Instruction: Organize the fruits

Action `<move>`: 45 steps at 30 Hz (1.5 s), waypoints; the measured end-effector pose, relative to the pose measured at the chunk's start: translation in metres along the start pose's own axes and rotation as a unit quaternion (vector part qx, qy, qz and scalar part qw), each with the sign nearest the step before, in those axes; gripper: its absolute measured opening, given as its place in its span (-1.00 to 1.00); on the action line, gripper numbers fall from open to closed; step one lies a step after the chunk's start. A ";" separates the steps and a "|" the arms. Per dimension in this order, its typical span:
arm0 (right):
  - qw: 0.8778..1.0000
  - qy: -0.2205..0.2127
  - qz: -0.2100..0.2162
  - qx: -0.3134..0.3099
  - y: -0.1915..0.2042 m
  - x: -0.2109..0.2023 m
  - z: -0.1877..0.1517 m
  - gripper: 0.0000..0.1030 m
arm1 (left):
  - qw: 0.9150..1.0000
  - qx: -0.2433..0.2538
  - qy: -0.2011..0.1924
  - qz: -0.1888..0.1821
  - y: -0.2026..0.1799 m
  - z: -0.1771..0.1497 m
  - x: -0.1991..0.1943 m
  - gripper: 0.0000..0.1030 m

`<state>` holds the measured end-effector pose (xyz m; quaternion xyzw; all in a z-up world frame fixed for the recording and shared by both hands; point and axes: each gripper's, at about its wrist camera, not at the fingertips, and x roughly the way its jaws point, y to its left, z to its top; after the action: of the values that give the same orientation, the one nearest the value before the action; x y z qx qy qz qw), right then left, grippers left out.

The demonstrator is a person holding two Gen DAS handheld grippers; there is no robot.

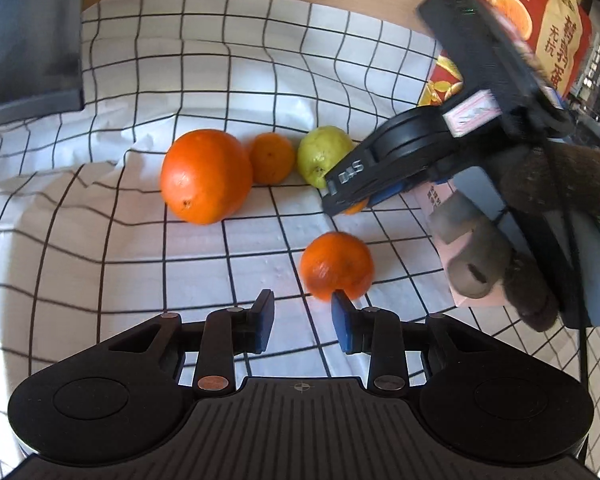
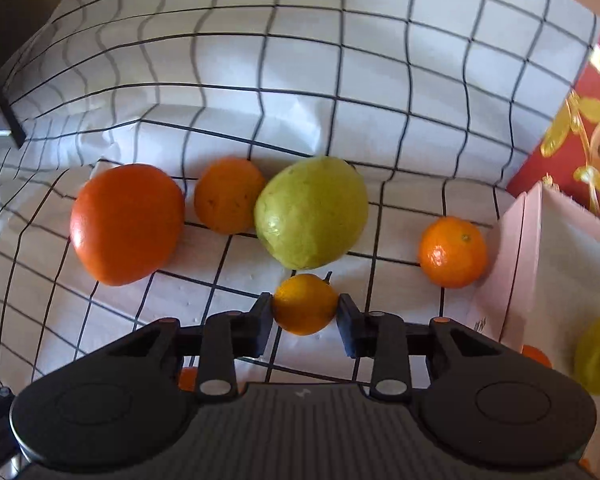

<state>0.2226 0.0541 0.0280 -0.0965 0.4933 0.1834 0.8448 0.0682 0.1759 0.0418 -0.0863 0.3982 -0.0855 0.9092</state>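
On the checked cloth (image 1: 100, 240) lie a large orange (image 1: 205, 176), a small mandarin (image 1: 271, 157) and a green pear (image 1: 324, 154) in a row. My left gripper (image 1: 303, 322) is open, its right finger touching a mandarin (image 1: 337, 265) just ahead. My right gripper (image 2: 305, 316) is shut on a small yellow-orange citrus (image 2: 306, 304), close in front of the pear (image 2: 311, 213). The right gripper also shows in the left wrist view (image 1: 346, 200), next to the pear. Another mandarin (image 2: 452, 252) lies by a pink box (image 2: 540, 264).
A red fruit carton (image 1: 540, 20) stands at the back right. The pink box (image 1: 440, 208) holds a green fruit (image 2: 598, 354) and an orange one (image 2: 536, 356). A dark tray or box (image 1: 24, 32) sits at the back left.
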 end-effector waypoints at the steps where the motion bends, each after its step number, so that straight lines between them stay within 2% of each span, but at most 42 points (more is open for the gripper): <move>1: 1.000 -0.008 -0.003 -0.006 0.002 -0.005 -0.002 -0.35 | 1.000 -0.003 -0.002 -0.003 0.002 -0.001 -0.002 -0.31; 5: 0.999 -0.041 0.032 0.003 0.000 -0.044 -0.016 -0.35 | 1.000 -0.013 -0.022 -0.009 0.008 0.001 -0.011 -0.31; 8: 0.996 -0.082 0.039 0.004 -0.002 -0.086 -0.040 -0.35 | 0.999 -0.020 -0.039 -0.007 0.011 0.009 -0.012 -0.32; 12: 0.993 -0.115 0.037 0.000 -0.007 -0.127 -0.082 -0.35 | 0.999 0.010 -0.035 -0.006 0.000 0.022 -0.004 -0.32; 15: 0.993 -0.112 0.031 0.000 -0.012 -0.143 -0.126 -0.35 | 0.999 0.042 -0.020 -0.011 -0.012 0.028 0.006 -0.31; 19: 0.995 -0.101 -0.021 -0.004 -0.018 -0.138 -0.180 -0.35 | 0.997 0.082 -0.004 -0.004 -0.029 0.029 0.018 -0.32; 20: 0.995 -0.097 -0.032 0.001 -0.021 -0.136 -0.192 -0.35 | 0.996 0.088 0.001 -0.007 -0.033 0.028 0.020 -0.31; 21: 0.995 -0.092 -0.038 0.010 -0.024 -0.134 -0.200 -0.35 | 0.995 0.095 0.007 -0.007 -0.037 0.027 0.024 -0.23; 22: 0.995 -0.087 -0.047 0.022 -0.027 -0.130 -0.210 -0.35 | 0.994 0.105 0.004 0.000 -0.042 0.026 0.026 -0.16; 25: 0.993 -0.081 -0.063 0.064 -0.040 -0.128 -0.233 -0.35 | 0.992 0.123 -0.002 0.021 -0.051 0.026 0.031 -0.12; 28: 0.990 -0.084 -0.071 0.087 -0.048 -0.127 -0.248 -0.35 | 0.992 0.128 0.001 0.021 -0.054 0.026 0.032 0.02; 32: 0.988 -0.090 -0.088 0.088 -0.055 -0.124 -0.255 -0.34 | 0.990 0.143 0.001 0.014 -0.055 0.020 0.029 0.04; 35: 0.987 -0.101 -0.090 0.086 -0.056 -0.123 -0.260 -0.34 | 0.992 0.125 0.007 0.004 -0.043 0.015 0.026 0.02; 37: 0.987 -0.103 -0.093 0.084 -0.056 -0.122 -0.258 -0.32 | 0.993 0.112 0.017 0.015 -0.036 0.014 0.028 0.03; 39: 0.986 -0.105 -0.095 0.088 -0.057 -0.121 -0.258 -0.21 | 0.995 0.099 0.017 0.014 -0.031 0.014 0.029 0.07; 41: 0.985 -0.108 -0.096 0.091 -0.056 -0.121 -0.259 -0.04 | 0.996 0.087 0.019 0.009 -0.030 0.015 0.030 0.03; 45: 0.983 -0.113 -0.094 0.105 -0.058 -0.121 -0.263 0.27 | 0.996 0.090 0.019 0.007 -0.038 0.019 0.035 0.00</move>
<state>-0.0176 -0.1151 0.0025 -0.0317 0.3996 0.0600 0.9142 0.1020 0.1327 0.0381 0.0006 0.4071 -0.1160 0.9060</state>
